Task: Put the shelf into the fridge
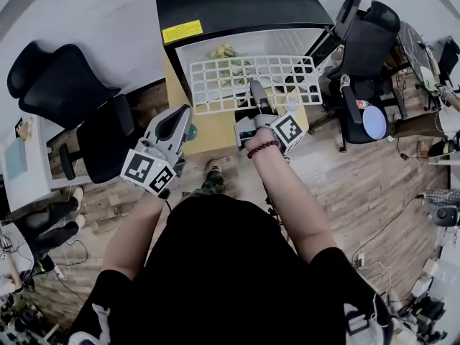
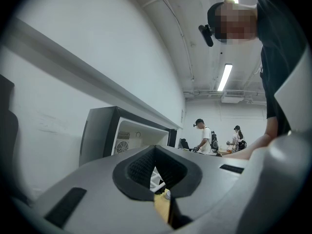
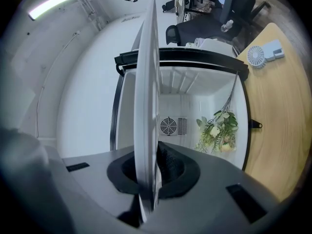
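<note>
Right claw [image 3: 149, 165], shelf [image 3: 146, 77], perhaps fan [image 3: 169, 126] beyond

wooden table [image 1: 208, 129], black fridge [image 1: 230, 4] standing on it, small white fan [image 3: 257, 56]

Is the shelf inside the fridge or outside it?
Outside. The right gripper holds the white grid shelf by its edge in front of the open fridge, where only flowers show.

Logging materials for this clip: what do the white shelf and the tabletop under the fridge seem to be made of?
The shelf: probably coated wire or moulded plastic, matte white; it is an open grid of thin bars, very slim edge-on. The tabletop: wood or wood-look laminate, smooth, pale yellow with faint grain lines.
</note>
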Demonstrator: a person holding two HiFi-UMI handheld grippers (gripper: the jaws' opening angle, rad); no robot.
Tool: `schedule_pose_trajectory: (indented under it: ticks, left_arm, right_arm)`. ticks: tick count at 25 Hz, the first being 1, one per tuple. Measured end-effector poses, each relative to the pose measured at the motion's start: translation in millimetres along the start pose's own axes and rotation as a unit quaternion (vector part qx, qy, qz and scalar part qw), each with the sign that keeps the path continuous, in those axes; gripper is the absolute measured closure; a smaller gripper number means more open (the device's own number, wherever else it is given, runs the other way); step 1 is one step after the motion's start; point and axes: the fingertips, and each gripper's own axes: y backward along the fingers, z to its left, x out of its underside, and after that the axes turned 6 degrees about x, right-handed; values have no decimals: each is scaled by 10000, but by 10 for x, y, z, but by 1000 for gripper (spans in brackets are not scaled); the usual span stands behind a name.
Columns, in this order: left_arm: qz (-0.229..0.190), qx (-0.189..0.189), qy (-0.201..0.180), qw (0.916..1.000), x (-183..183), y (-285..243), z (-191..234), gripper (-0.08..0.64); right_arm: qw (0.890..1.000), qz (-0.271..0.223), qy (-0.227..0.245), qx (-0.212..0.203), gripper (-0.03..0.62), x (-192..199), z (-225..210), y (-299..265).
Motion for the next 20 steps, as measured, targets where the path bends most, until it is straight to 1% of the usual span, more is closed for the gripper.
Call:
schedule_pose_trajectory:
  ticks: [2,7,14,20]
  left_arm:
    - [-7,-1,-6,10000,-1,-11,-1,540]
    - [8,-41,17,10000,19,0,3,540]
    - [9,-54,29,10000,41,2,-10,540]
    - [13,-39,52,10000,66,-16,-17,540]
  right_arm:
    - [10000,29,-1,-30,555,20,8,-24]
    - [9997,101,-216,23,555,54,-40,-67]
    - [9996,202,-172,-45,555,62,-10,-67]
    - [9986,453,-229,-128,555,69,-51,-124]
